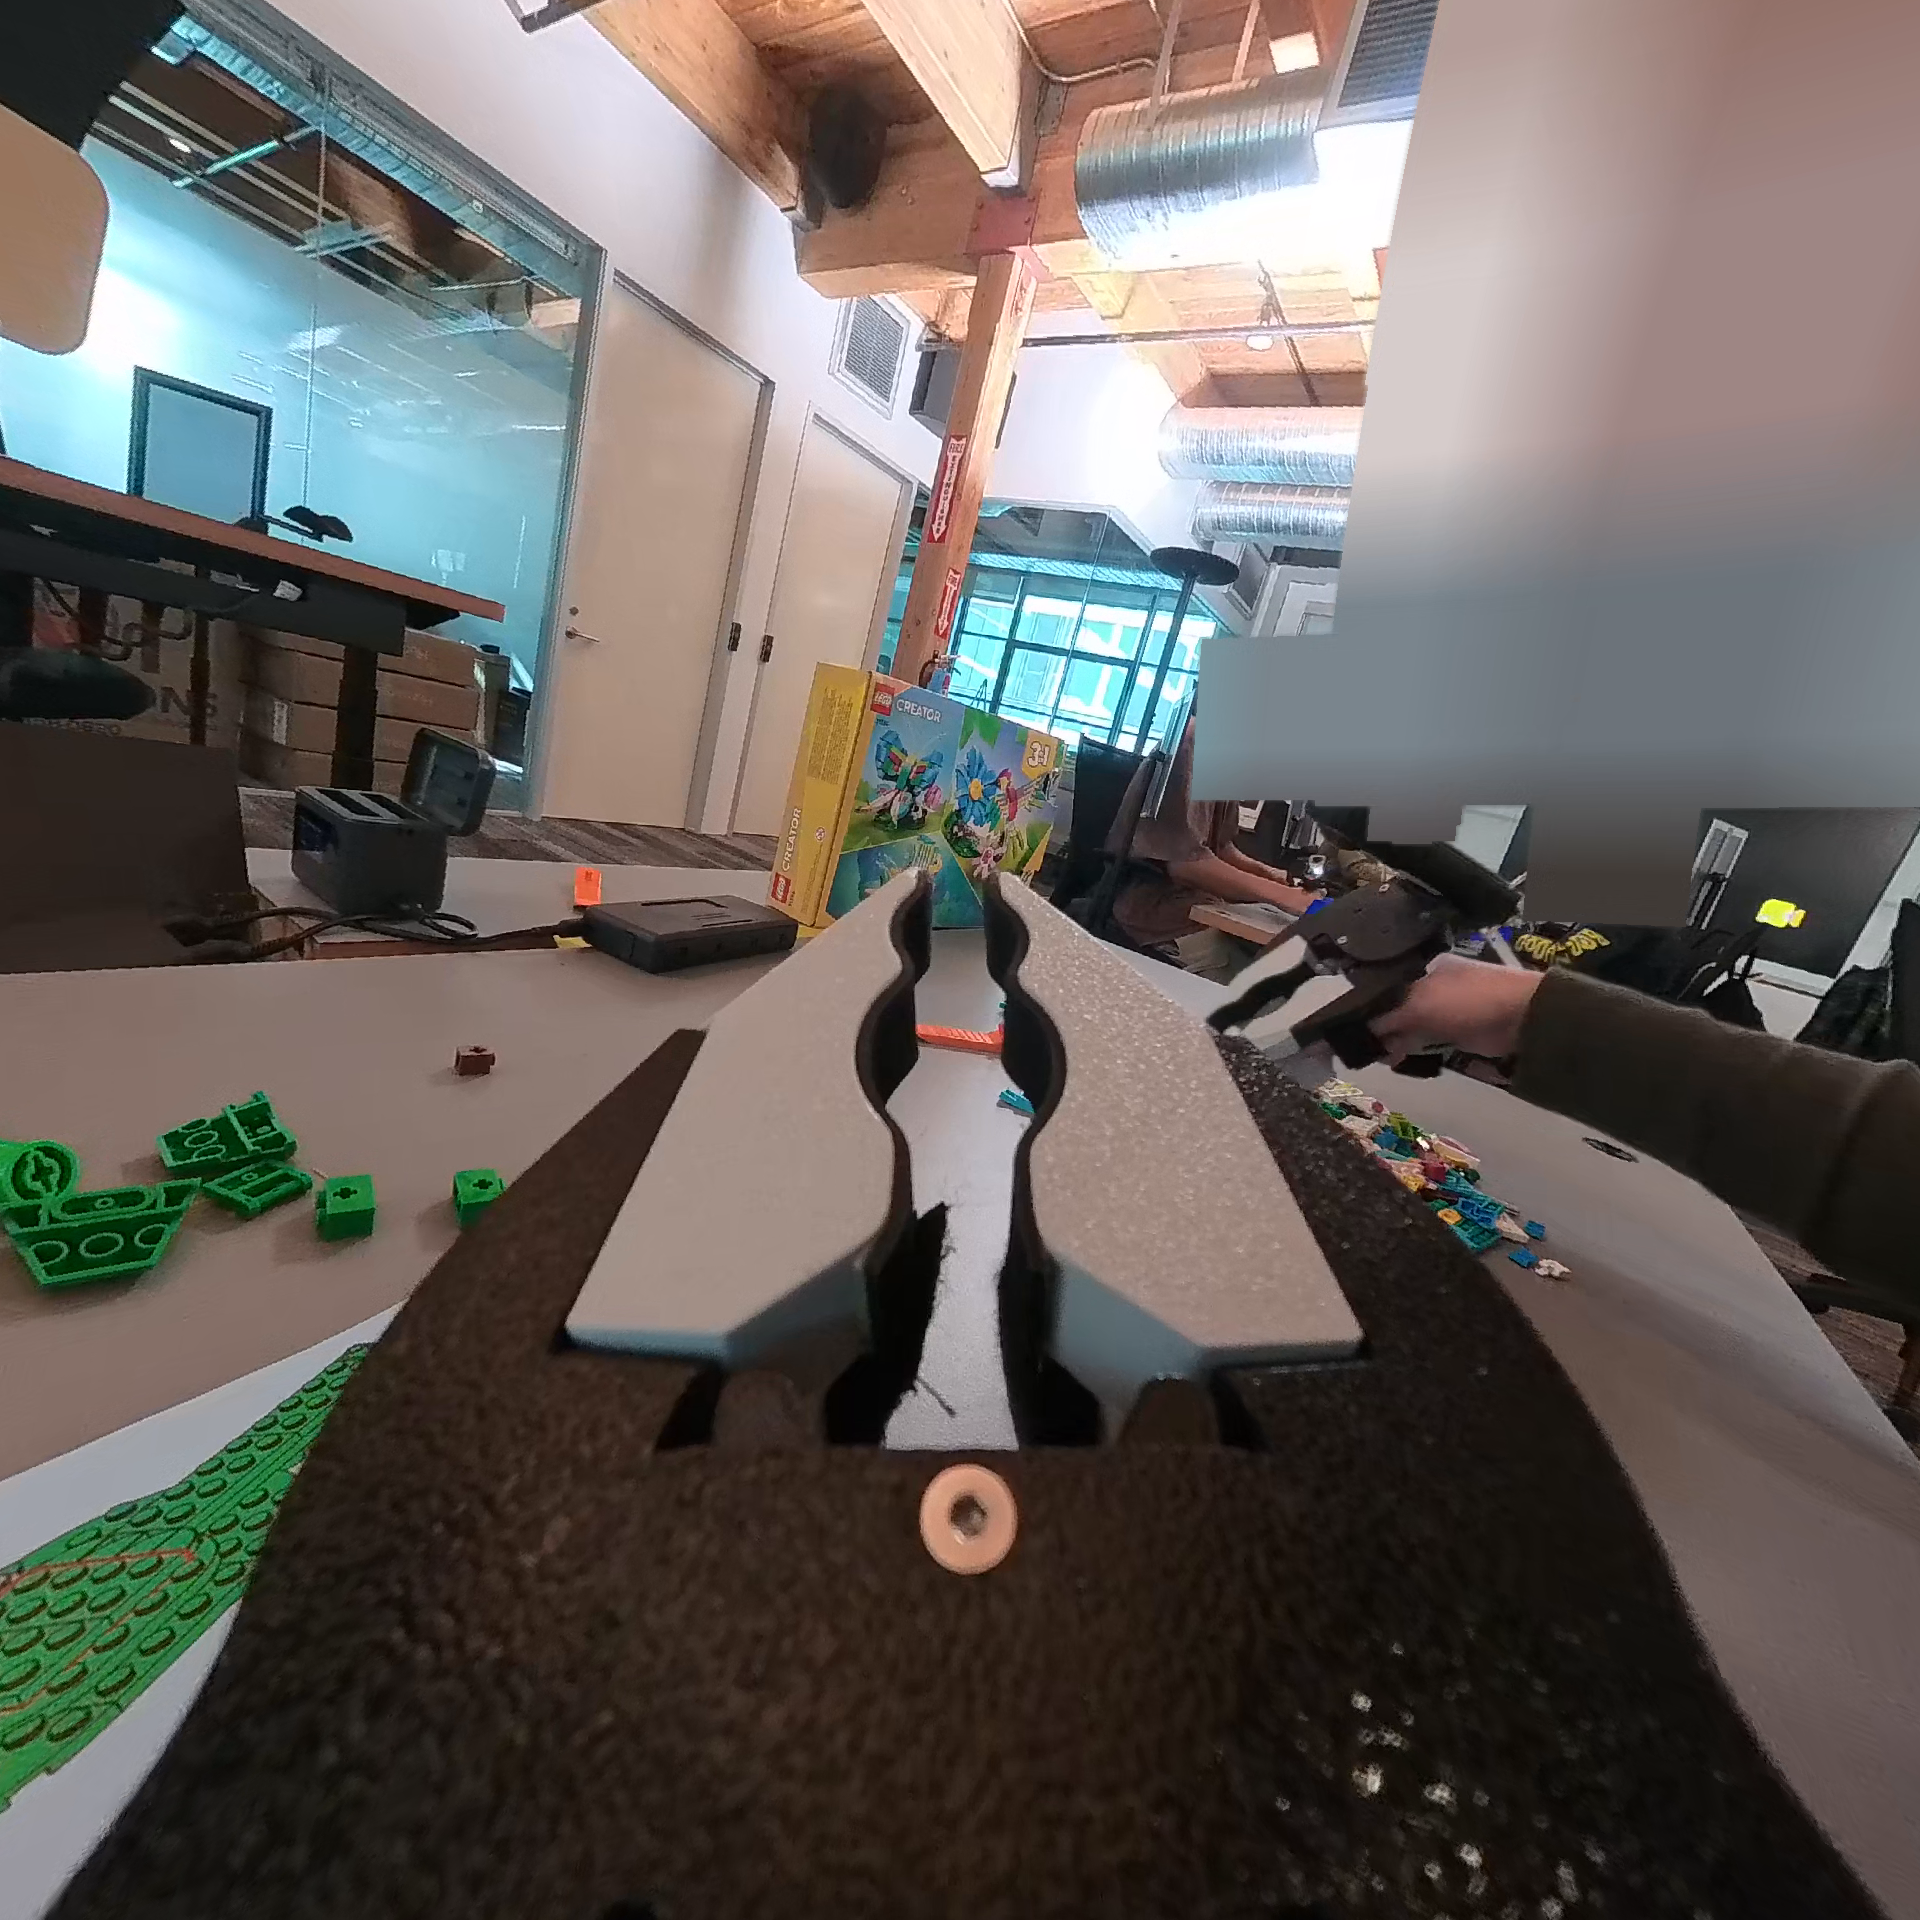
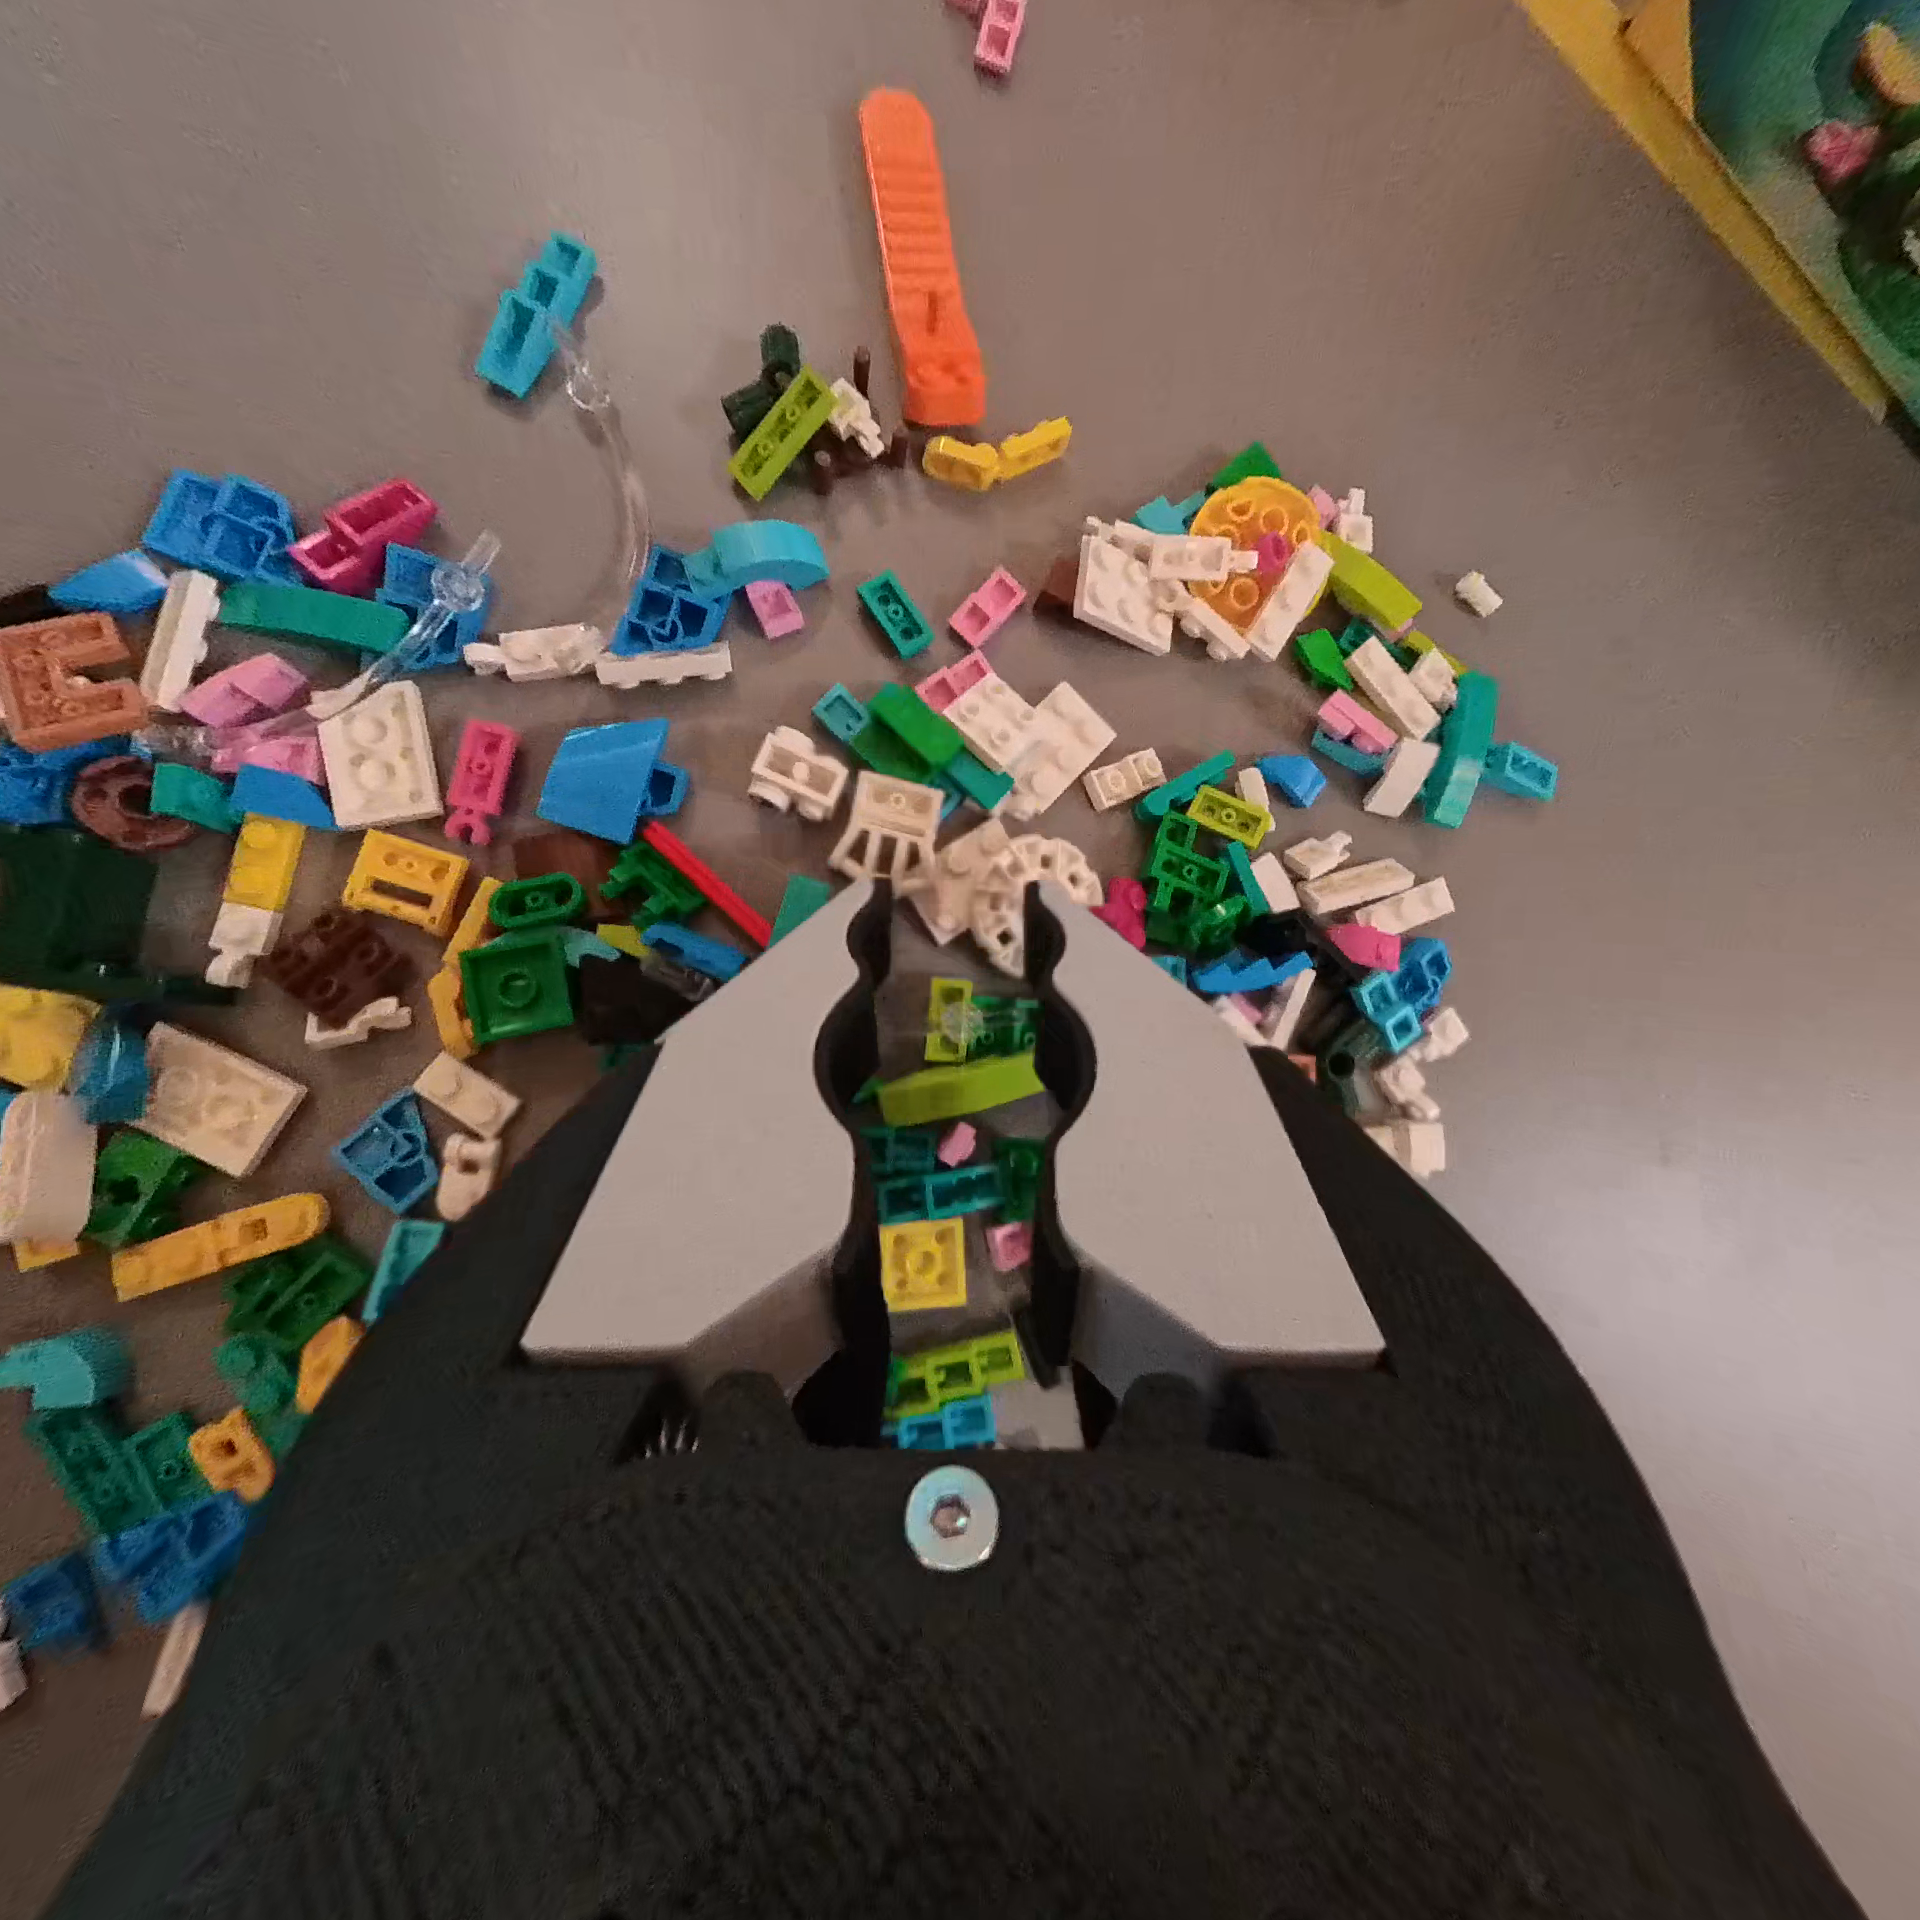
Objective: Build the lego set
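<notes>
My left gripper [image 1: 956,883] is slightly open and empty, held above the grey table [image 1: 644,1049]. Several loose green bricks [image 1: 156,1184] lie to its left. My right gripper [image 2: 961,899] is open and empty, pointing down over a mixed pile of small coloured bricks [image 2: 623,769]. Its tips hover just above white round pieces [image 2: 1023,883], and lime, yellow and teal bricks show between its fingers. In the left wrist view the right gripper [image 1: 1278,997] is held by a hand over the same pile [image 1: 1444,1174].
The yellow-edged lego box [image 1: 914,800] stands at the back of the table and shows top right in the right wrist view [image 2: 1787,187]. An orange brick separator [image 2: 925,260] lies beyond the pile. A printed sheet with green brick drawings [image 1: 125,1590] lies near left. Black devices [image 1: 686,930] sit behind. One gripper's finger ends stand about 35 centimetres off the other's. The left gripper is farther from the orange brick separator [image 2: 925,260], some 30 centimetres, than the right, some 12 centimetres.
</notes>
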